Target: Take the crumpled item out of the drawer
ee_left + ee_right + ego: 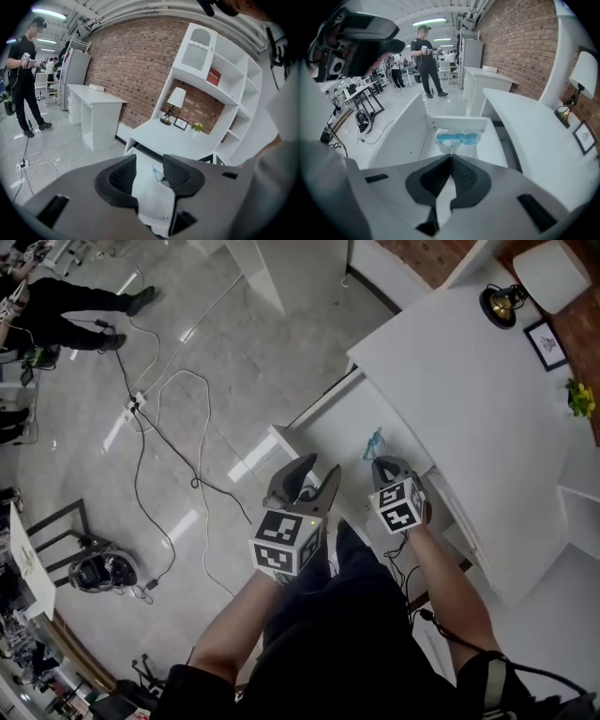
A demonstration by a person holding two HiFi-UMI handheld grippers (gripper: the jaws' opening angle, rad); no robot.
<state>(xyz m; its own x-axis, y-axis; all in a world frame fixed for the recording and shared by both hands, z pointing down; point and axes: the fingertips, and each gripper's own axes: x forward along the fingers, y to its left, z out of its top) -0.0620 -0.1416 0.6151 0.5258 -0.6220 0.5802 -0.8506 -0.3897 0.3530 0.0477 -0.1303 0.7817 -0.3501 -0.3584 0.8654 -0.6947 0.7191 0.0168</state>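
Glossy grey floor tiles [225, 362] strewn with thin cables surround a plain white desk [469, 418] set against a red brick wall. Its shallow white drawer [401, 136] stands pulled out toward the person. Inside, toward the drawer's far end, lies the crumpled white-and-blue item [457, 139], a soft wad that looks like thin plastic or paper. The right gripper [451, 158], a grey two-jaw tool with dark ribbed pads, reaches down into the open drawer with its jaws pressed together. A thin white fold of the wad narrows right into the point where the tips meet, so the pinch appears to have caught the item's near edge. That would suit a light, shapeless thing that offers no firm side to clamp. In the head view a scrap of blue shows just ahead of those tips. The left gripper [150, 165] hangs beside the drawer with its jaws spread wide and nothing between them. Only the drawer interior is visible through the gap, and the gripper seems parked clear so the other has room. Lifting the wad up over the drawer wall is probably what remains.
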